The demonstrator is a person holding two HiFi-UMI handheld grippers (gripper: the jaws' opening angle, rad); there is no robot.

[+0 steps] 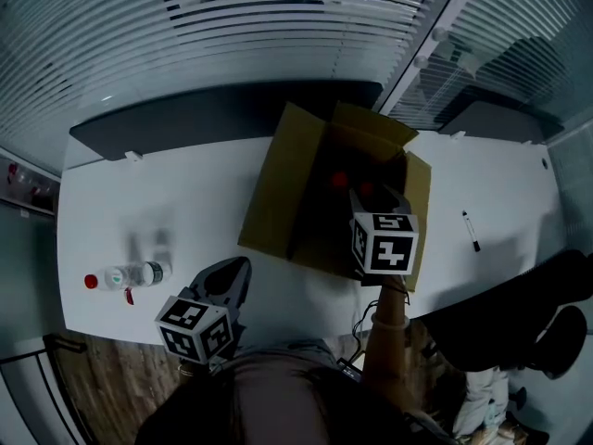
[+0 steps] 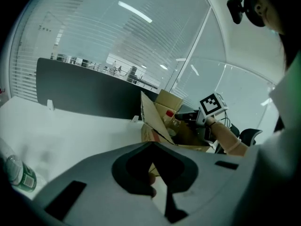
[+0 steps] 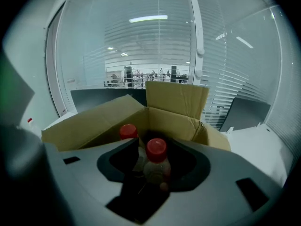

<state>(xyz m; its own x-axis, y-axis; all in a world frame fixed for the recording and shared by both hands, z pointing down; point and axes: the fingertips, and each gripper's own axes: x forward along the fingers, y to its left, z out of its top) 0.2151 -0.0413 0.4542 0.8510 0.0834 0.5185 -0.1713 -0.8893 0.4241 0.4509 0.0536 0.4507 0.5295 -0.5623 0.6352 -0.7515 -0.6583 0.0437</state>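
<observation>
Overhead, the right gripper [image 1: 363, 202] is shown reaching into the open cardboard box [image 1: 278, 188], which stands on the white table [image 1: 185, 202]. Its jaws are seen closed around a red-capped bottle [image 3: 155, 166], held upright by its body within the box. A second red-capped bottle [image 3: 128, 132] stands just behind it and to its left, very near. The left gripper [image 1: 236, 276] is held near the table's front edge, its jaws drawn together on nothing. A third bottle [image 1: 134, 273] lies on its side on the table, well apart from the box.

Risks are judged as follows:
- The smooth, rounded red-capped bottle could slip or tilt if the clamp is slackened.
- The second red-capped bottle could be toppled by a sideways move.
- The third bottle could be set rolling toward the table's edge by a bump.
</observation>
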